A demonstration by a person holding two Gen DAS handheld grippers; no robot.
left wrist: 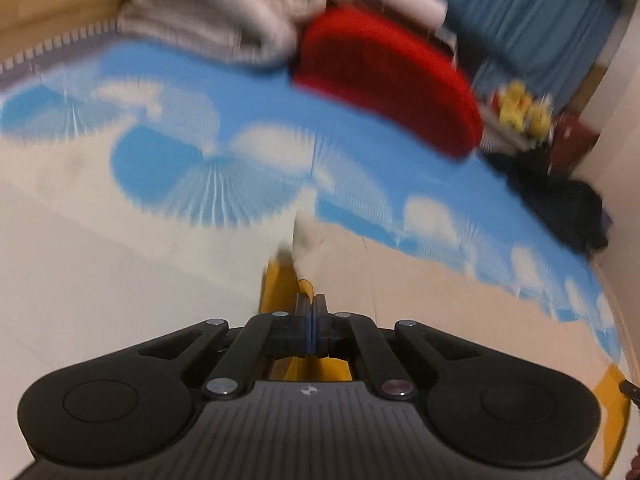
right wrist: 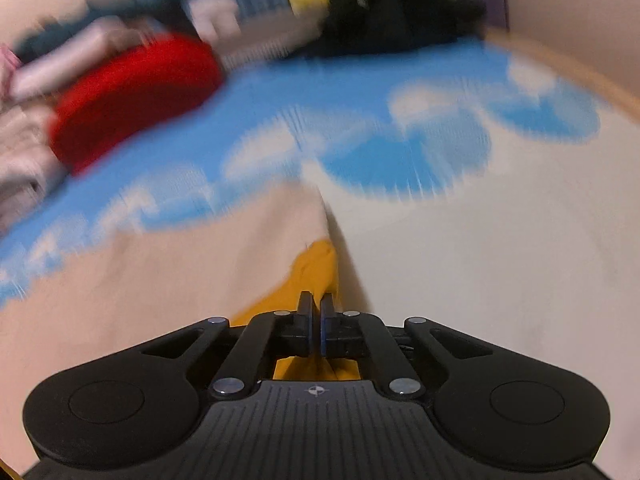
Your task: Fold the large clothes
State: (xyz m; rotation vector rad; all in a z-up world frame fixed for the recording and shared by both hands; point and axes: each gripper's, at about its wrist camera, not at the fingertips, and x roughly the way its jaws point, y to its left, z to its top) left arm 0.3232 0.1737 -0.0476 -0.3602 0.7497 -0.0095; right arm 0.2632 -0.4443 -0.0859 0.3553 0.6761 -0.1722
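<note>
Blurrily, cream garment (left wrist: 400,276), yellow-orange inside, peaked fold, on bedsheet (left wrist: 256,92)

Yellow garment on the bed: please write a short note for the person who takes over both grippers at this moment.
Left gripper: shut on the yellow garment, pinching an edge with a pale cream layer over it.
Right gripper: shut on the same yellow garment.
Place: the cloth lies on the blue cloud-print bed sheet. A red cushion and a grey folded blanket sit at the far side.
Done: both edges are gripped.
Left: carry the held edges over to make the fold, then release. The pictures are blurred, so how far the fold has gone cannot be told.
</note>
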